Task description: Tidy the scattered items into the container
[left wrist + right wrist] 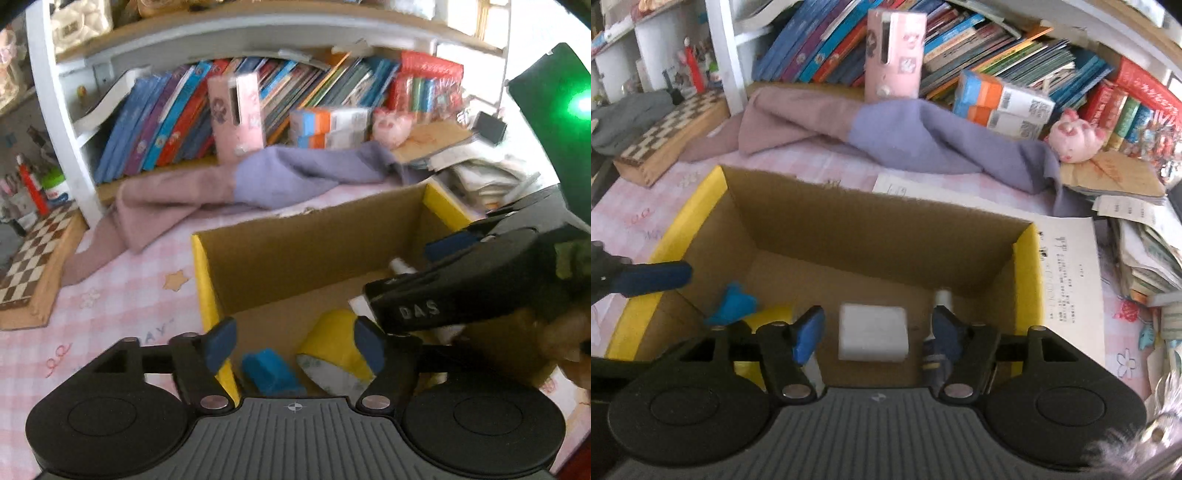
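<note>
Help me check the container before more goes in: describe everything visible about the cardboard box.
The cardboard box is open-topped, plain brown inside, with yellow outer faces and rims on its left and right ends. It stands upright on the pink checked tablecloth, its right side against a printed sheet of paper. On its floor lie a white block, a blue item, a yellow roll and a small white bottle.

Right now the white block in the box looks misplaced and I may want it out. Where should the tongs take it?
Probably from straight above, across its left and right faces. The white block lies flat on the box floor with bare cardboard on both sides, already between the open right tongs.
</note>
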`<state>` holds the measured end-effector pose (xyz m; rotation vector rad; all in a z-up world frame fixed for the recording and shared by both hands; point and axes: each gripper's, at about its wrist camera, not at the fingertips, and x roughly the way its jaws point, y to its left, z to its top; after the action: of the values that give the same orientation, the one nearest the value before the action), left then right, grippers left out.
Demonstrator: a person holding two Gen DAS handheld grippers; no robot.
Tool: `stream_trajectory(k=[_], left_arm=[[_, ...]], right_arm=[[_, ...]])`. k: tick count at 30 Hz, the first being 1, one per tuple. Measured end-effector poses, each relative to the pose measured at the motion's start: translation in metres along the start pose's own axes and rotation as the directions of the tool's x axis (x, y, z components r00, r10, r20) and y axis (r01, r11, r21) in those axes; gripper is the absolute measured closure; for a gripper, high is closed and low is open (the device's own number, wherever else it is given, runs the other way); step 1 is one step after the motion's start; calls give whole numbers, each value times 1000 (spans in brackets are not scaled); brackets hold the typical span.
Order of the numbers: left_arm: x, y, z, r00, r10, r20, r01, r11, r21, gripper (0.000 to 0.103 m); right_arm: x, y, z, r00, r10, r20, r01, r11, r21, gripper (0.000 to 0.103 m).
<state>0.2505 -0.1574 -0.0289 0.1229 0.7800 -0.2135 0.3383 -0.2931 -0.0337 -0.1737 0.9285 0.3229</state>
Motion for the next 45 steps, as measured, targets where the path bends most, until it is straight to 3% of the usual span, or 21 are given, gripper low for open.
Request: stream_trajectory(k=[4,12,19,29,34,38,45], left_arm=[[-28,-5,-3,998,24,56,-23,1000,-8,12],[-109,-3,-36,989,20,146,-16,999,-32,3],[-180,13,-92,975,54,215,-45,998,-44,0],[-251,48,-169,971,104,213,-71,985,-154,0],[-266,56,-201,972,153,181,-121,977,-176,0],[-270,62,-218,981,147,128,-123,977,-175,0],[-284,71,-236,981,153,122,-131,976,-172,0]], right_arm=[[-30,-1,-4,998,-8,56,6,999,40,37],[-118,27,-48,975,-22,220,0,995,99,31],[-190,69,-117,944,-91,316,48,989,141,28],[-250,144,-201,922,-163,350,104,978,180,27],[-257,180,-234,930,-169,326,111,976,189,26],[-258,200,-247,942,-167,291,111,974,198,26],[-260,222,-259,950,-162,267,111,974,197,24]])
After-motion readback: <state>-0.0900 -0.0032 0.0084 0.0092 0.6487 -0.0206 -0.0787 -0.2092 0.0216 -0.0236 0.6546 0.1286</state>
